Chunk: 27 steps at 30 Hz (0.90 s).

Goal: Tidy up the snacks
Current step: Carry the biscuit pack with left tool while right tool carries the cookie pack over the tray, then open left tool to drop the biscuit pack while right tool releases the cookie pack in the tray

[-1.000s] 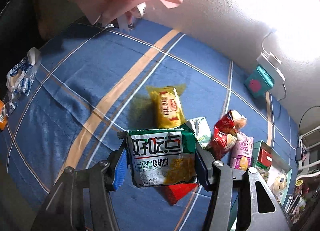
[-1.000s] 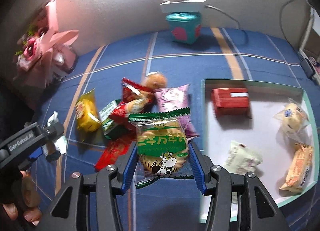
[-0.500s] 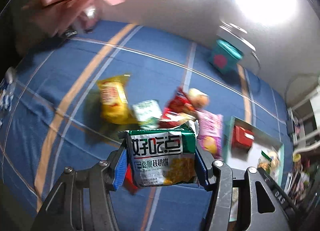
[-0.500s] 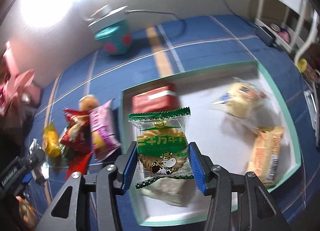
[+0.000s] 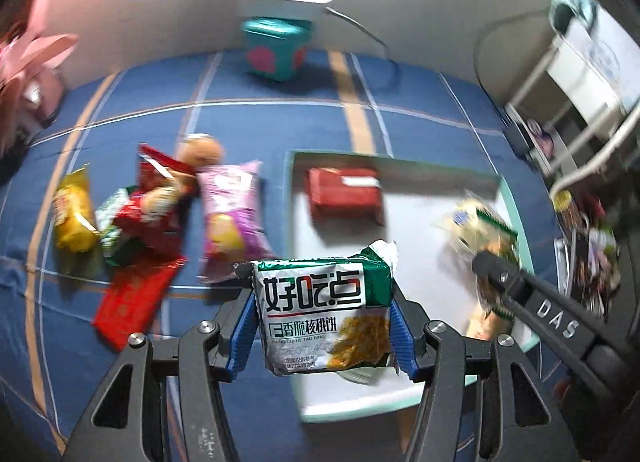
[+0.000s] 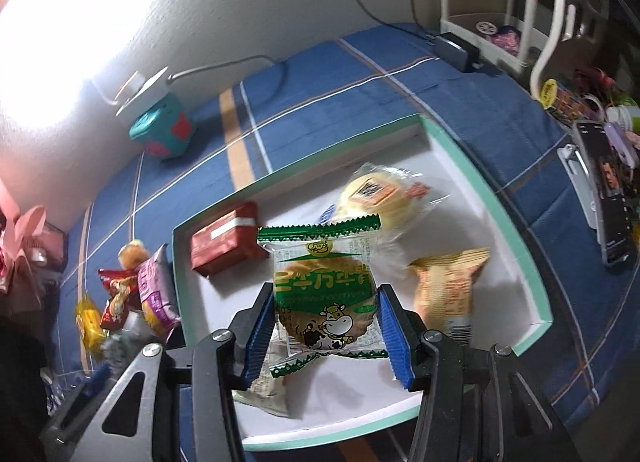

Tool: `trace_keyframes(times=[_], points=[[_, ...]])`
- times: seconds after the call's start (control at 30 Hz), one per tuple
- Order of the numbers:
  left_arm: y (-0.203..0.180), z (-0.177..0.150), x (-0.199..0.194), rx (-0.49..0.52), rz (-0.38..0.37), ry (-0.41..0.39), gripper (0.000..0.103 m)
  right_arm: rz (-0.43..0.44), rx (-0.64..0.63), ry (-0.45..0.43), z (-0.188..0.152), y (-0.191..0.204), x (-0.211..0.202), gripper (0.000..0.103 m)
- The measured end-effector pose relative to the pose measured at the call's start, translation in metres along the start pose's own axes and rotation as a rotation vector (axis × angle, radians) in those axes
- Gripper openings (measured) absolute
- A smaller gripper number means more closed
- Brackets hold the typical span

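Gripping a green-and-white walnut-biscuit packet (image 5: 324, 314) between its blue pads, the left gripper (image 5: 323, 326) hangs over the near left corner of the white tray (image 5: 420, 222) with the mint rim, the packet upright and squeezed on both sides. The right gripper (image 6: 326, 326) is clamped likewise on a clear, green-edged cow-print biscuit packet (image 6: 325, 302), held above the tray's middle; in the left wrist view that gripper shows at 3 o'clock, its packet over the tray's right half. Inside the tray, seen from the right wrist, lie a red wrapped block (image 6: 226, 244) at 10 o'clock, a round yellow cake in clear wrap (image 6: 376, 198) at 12 o'clock, an orange packet (image 6: 446, 286) at 3 o'clock and a pale packet (image 6: 266, 386) at 7 o'clock, partly beneath the held one. Outside the tray, on the blue striped cloth (image 5: 280, 110), the waiting snacks sit at 9 o'clock in the left wrist view: a pink chips bag (image 5: 230, 210) just beside the tray wall, a red bag (image 5: 154, 202) touching it, a yellow bag (image 5: 74, 214) further out and a flat red packet (image 5: 134, 304) nearer the camera. A teal box (image 5: 276, 46) stands at 12 o'clock against the wall.
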<state>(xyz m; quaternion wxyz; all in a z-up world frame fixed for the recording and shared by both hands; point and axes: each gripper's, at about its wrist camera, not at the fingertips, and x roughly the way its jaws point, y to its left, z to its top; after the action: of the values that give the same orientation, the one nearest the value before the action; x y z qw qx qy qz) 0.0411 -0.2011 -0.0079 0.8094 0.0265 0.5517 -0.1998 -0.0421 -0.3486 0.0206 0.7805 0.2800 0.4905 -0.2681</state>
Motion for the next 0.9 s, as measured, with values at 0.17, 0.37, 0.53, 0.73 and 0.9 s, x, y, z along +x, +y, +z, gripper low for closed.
trace_keyframes(times=[0.17,0.37,0.53,0.73,0.9], points=[[-0.015,-0.003,0.012,0.043,0.006,0.014,0.060,-0.006,0.021,-0.012,0.002,-0.012,-0.005,0.053],[-0.019,0.003,0.022,0.057,0.012,-0.003,0.060,0.013,0.018,0.004,0.003,-0.011,0.001,0.053],[-0.024,0.008,0.032,0.080,0.029,-0.021,0.060,0.046,0.003,0.022,0.007,-0.005,0.014,0.053],[-0.030,0.010,0.044,0.115,0.035,-0.035,0.060,0.062,0.010,0.034,0.009,-0.003,0.026,0.053],[-0.035,0.009,0.053,0.136,0.029,-0.039,0.060,0.080,0.005,0.025,0.012,-0.002,0.029,0.053]])
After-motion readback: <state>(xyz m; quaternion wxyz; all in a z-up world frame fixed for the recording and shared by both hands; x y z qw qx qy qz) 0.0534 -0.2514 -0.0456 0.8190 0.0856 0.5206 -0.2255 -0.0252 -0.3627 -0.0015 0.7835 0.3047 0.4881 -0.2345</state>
